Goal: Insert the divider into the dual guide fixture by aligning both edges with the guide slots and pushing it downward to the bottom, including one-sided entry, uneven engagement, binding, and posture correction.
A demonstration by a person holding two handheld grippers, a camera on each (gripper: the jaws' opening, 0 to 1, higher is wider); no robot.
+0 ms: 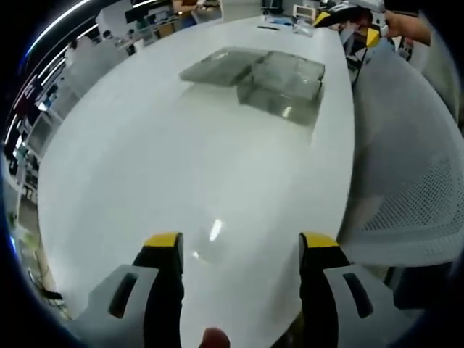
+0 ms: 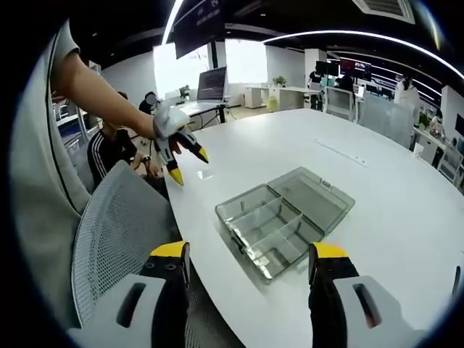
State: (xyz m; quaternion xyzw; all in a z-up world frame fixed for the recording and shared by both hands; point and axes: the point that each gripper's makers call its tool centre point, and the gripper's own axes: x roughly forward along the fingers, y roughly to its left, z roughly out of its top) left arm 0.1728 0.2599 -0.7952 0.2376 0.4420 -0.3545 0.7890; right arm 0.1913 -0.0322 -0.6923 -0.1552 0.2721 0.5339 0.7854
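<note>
1. In the left gripper view, the left gripper [image 1: 243, 250] is at the bottom, with its two yellow-tipped jaws wide apart and nothing between them. It hangs over the near part of the white table [image 1: 181, 188].
2. Farther on the same table lies the clear plastic box [image 1: 279, 85], with its flat lid [image 1: 217, 67] opened to one side and lying on the table.
3. To the right of the table edge stands a grey mesh chair [image 1: 413, 188].
4. At the top right of this view the right gripper [image 1: 346, 16] shows, small; I cannot tell its state from here.
5. In the right gripper view, the right gripper [image 2: 250, 262] has its jaws wide and empty, just above the table edge [image 2: 239, 319].
6. Beyond them sits the box [image 2: 272, 233], with a divider [image 2: 270, 226] standing inside it, and the lid [image 2: 312, 196] lying open behind.
7. Farther left, the left gripper [image 2: 185, 161] shows in the person's hand [image 2: 168, 119], above the table edge, with its jaws spread.
8. Under it is the mesh chair [image 2: 119, 225].
</note>
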